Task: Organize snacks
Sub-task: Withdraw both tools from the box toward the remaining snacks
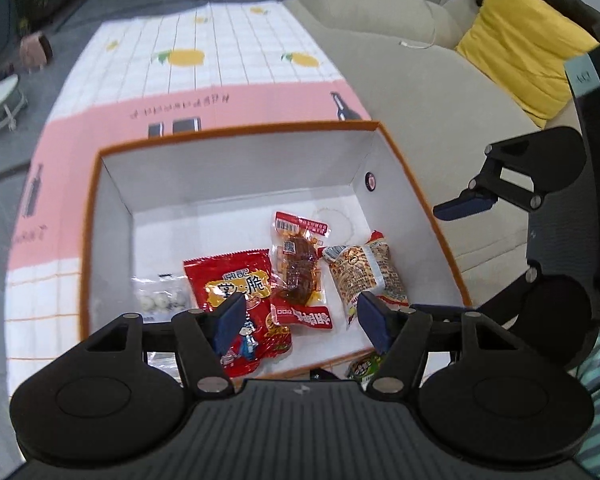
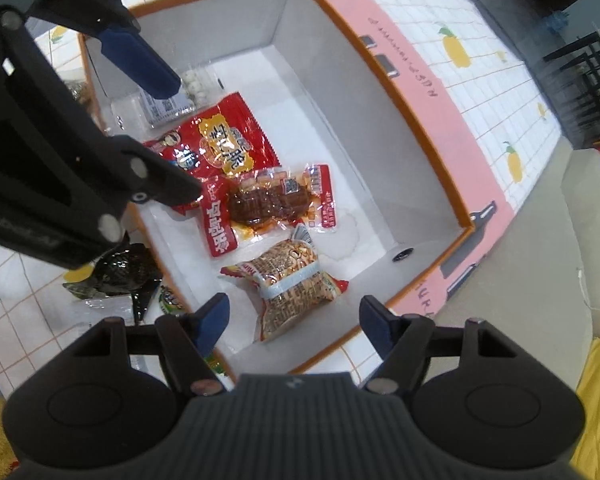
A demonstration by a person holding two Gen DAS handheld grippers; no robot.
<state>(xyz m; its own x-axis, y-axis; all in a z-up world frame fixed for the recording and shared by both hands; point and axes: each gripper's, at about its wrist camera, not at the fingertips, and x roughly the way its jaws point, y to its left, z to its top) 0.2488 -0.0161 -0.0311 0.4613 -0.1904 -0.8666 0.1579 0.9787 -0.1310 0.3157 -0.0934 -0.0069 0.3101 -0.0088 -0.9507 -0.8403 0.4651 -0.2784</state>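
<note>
STEP: filling the orange-rimmed white cardboard box (image 1: pixel 236 184), four snack packets already inside | CLAWS: left claw (image 1: pixel 302 322) and right claw (image 2: pixel 294 322) both spread, holding nothing | NEXT: likely fetch the green foil snack packet (image 2: pixel 170 300) from the tabletop beside the box's near wall.

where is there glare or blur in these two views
Left wrist view: edges smear, the yellow cushion and patterned tablecloth soft, box rim bowed by fisheye. Right wrist view: glare on the clear brown meat packet and glossy red snack bag; corners dark.
</note>
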